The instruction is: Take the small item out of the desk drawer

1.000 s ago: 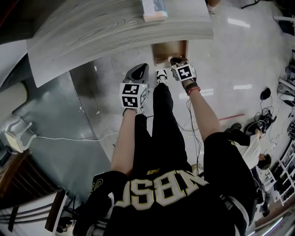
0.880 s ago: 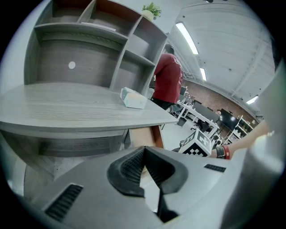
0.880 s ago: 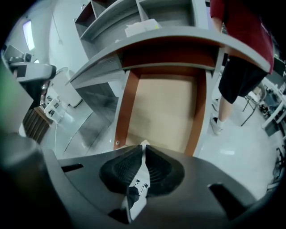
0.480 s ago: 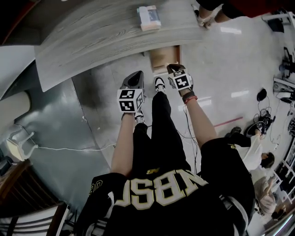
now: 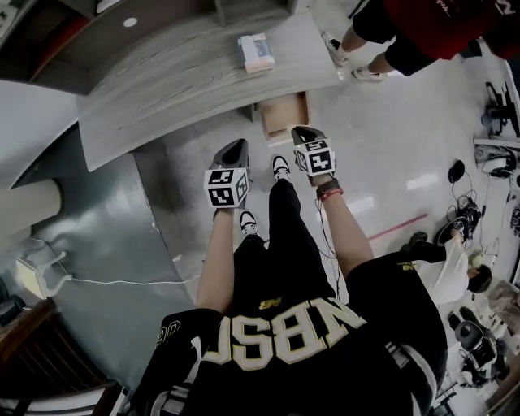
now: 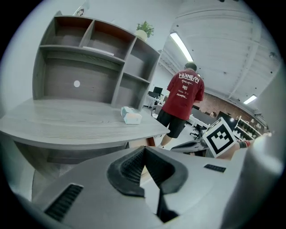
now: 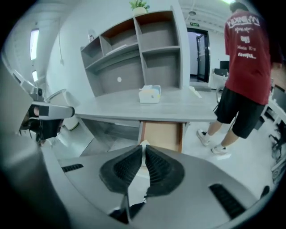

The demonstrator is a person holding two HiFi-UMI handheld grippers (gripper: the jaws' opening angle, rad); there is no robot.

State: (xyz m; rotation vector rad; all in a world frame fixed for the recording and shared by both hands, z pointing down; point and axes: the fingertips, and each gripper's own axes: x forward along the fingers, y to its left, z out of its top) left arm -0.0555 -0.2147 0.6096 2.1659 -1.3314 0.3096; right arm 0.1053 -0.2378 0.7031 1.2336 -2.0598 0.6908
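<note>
The desk drawer (image 5: 284, 114) stands pulled out under the grey wood desk (image 5: 179, 81), and its pale wooden inside (image 7: 161, 135) looks bare. My right gripper (image 5: 302, 132) hangs a little in front of the drawer, apart from it. Its jaws (image 7: 143, 150) are shut on a small thin pale item (image 7: 144, 143), of which only a tip shows between the pads. My left gripper (image 5: 236, 146) is level with it further left, below the desk edge. It (image 6: 144, 150) is shut with nothing in it.
A tissue box (image 5: 257, 51) lies on the desk near its edge. A grey shelf unit (image 7: 138, 49) rises behind the desk. A person in a red shirt (image 5: 406, 24) stands right of the desk. Cables and gear (image 5: 463, 211) lie on the floor at the right.
Both grippers have drawn back from the desk, and the right one has left the drawer mouth. The view has pulled away, and the person in red has come into sight.
</note>
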